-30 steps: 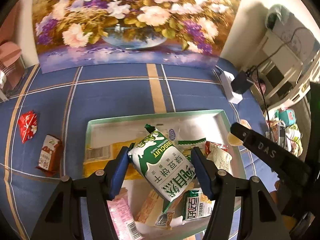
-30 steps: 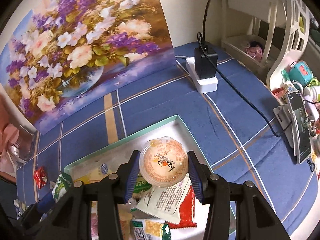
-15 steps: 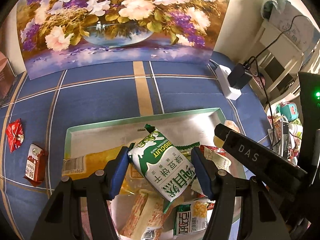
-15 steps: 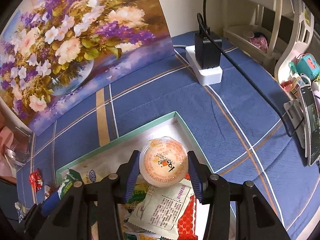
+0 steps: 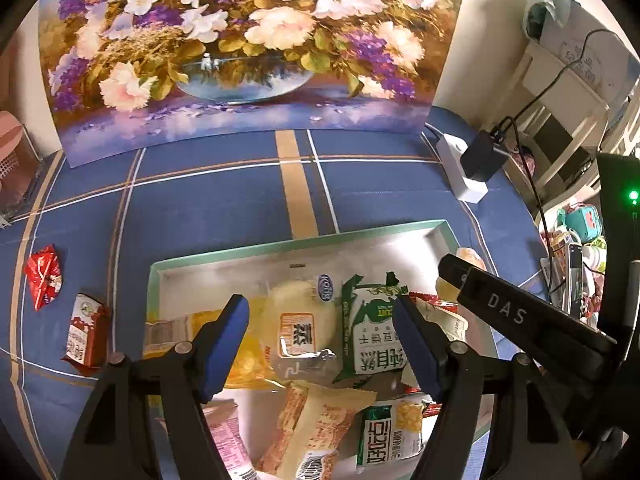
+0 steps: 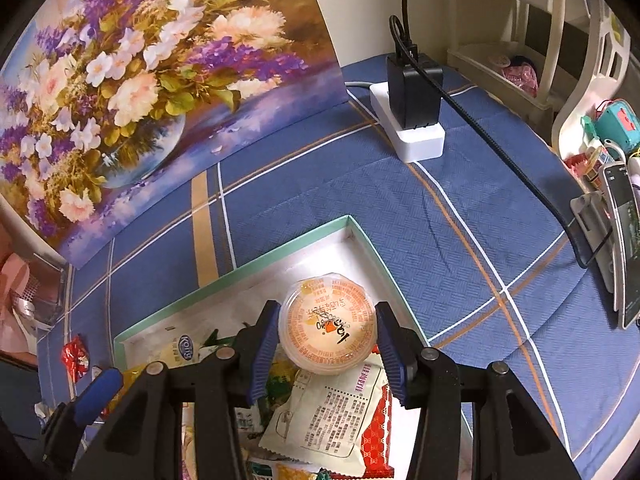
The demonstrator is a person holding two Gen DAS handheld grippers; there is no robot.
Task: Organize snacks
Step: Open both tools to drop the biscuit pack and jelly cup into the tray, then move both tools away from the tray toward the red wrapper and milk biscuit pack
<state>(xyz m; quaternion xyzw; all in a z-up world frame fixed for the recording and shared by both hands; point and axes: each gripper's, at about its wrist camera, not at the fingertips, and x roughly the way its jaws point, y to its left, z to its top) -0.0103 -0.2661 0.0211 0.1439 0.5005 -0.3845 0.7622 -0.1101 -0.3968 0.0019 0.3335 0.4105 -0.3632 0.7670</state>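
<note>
A green-rimmed tray (image 5: 296, 246) on the blue tablecloth holds several snack packs. My left gripper (image 5: 322, 326) is open and empty above it. The green-and-white biscuit pack (image 5: 372, 330) lies in the tray just inside the right finger. A round bun pack (image 5: 300, 320) lies between the fingers. My right gripper (image 6: 327, 338) is shut on an orange jelly cup (image 6: 327, 330), held over the tray's far right corner (image 6: 348, 224). Two red snacks lie outside the tray on the left: a wrapped candy (image 5: 43, 276) and a small packet (image 5: 85, 334).
A flower painting (image 5: 248, 48) stands along the table's back. A white power strip with a black charger (image 6: 412, 108) and its cable lie at the back right. A phone on a stand (image 6: 620, 240) and small items sit at the right edge. A white shelf (image 6: 520, 32) stands behind.
My left gripper has opened and let go of the biscuit pack, which now lies in the tray. My right gripper has moved lower toward the tray with the jelly cup.
</note>
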